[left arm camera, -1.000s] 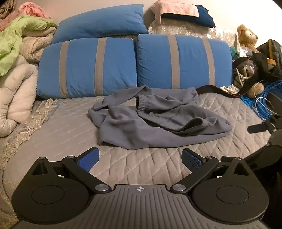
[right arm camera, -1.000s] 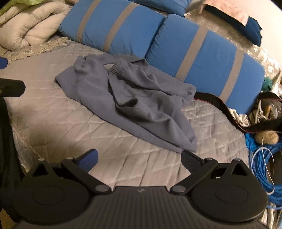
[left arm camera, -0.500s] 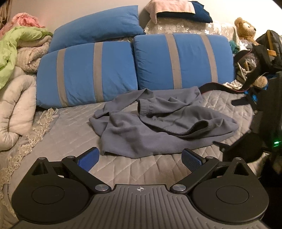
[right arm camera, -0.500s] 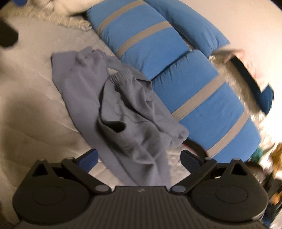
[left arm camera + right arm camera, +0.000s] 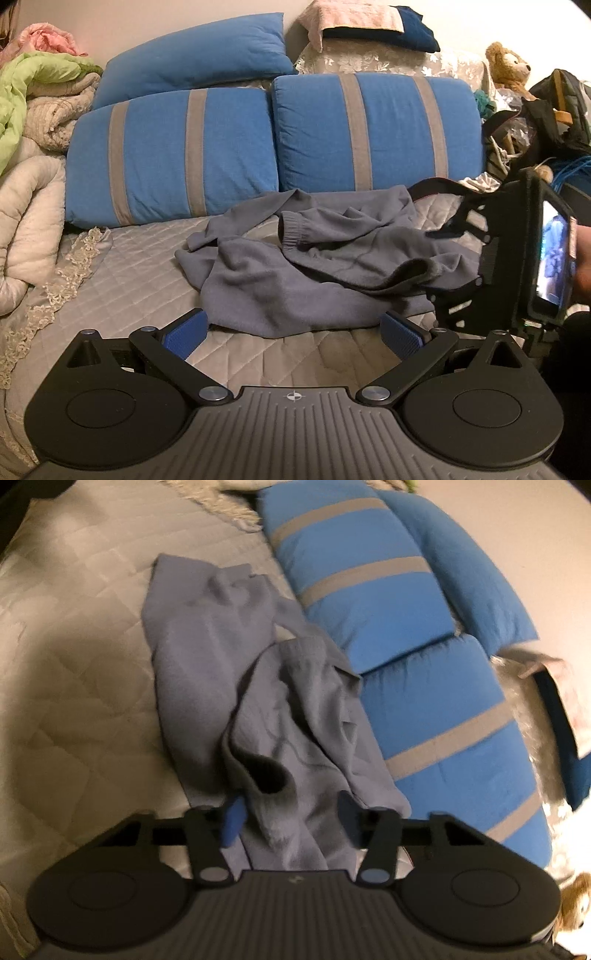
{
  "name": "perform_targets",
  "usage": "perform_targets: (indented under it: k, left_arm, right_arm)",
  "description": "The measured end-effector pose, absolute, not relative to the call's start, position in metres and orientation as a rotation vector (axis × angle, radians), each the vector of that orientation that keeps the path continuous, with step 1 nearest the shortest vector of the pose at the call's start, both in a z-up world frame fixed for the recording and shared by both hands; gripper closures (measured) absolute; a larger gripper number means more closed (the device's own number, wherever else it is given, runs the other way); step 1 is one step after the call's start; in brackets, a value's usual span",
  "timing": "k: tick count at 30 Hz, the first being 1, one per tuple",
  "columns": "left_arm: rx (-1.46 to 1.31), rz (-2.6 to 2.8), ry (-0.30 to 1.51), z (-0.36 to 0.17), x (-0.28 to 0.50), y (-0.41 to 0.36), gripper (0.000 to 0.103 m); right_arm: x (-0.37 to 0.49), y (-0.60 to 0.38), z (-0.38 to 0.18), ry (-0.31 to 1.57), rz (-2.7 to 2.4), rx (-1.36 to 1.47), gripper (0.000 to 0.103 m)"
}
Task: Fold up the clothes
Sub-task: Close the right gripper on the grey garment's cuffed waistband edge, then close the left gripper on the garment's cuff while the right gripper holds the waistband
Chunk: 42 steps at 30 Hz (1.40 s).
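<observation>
Both grippers are waiting spread apart: right gripper (image 5: 290, 819) straddling the crumpled grey-blue fleece sweatshirt's (image 5: 314, 269) edge for pinching, left gripper (image 5: 293, 334) hovering just short.

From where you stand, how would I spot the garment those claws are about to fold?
Find the two blue pillows with grey stripes at the head of the bed. On the quilted grey bedspread just in front of them lies a crumpled grey-blue sweatshirt. It is the only loose garment on the quilt, with a ribbed cuff poking up.
</observation>
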<state>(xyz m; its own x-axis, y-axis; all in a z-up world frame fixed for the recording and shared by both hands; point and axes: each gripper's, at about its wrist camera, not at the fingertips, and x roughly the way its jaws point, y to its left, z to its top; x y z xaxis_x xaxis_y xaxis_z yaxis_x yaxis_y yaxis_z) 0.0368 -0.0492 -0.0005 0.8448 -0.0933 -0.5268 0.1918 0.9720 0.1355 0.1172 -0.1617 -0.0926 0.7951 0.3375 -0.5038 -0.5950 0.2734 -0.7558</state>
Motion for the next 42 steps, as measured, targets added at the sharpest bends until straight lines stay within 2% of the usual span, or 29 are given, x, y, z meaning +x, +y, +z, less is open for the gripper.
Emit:
perform_targets:
  k: [1,3,4,6,22,42]
  left_arm:
    - [0.185,-0.154,0.545,0.0,0.037,-0.049,0.001]
    - [0.181,-0.16,0.546,-0.001,0.037,-0.049,0.001]
    - [0.174,-0.164,0.552,0.0,0.038,-0.048,0.001]
    - [0.158,-0.172,0.564,0.0,0.04,-0.046,0.001]
    - [0.093,-0.201,0.552,0.015,0.055,-0.025,0.002]
    - [0.068,-0.286,0.543,0.022,0.101,-0.032,0.002]
  right_arm:
    - [0.118,-0.161,-0.094,0.269,0.652,-1.144,0.058]
    - [0.119,-0.16,-0.097,0.286,0.687,-1.169,0.069]
    - [0.118,-0.159,-0.098,0.295,0.701,-1.173,0.087]
    - [0.116,-0.16,-0.096,0.315,0.72,-1.159,0.092]
    - [0.09,-0.181,-0.074,0.328,0.583,-0.865,0.094]
    - [0.085,-0.28,-0.039,0.433,0.44,-0.563,0.094]
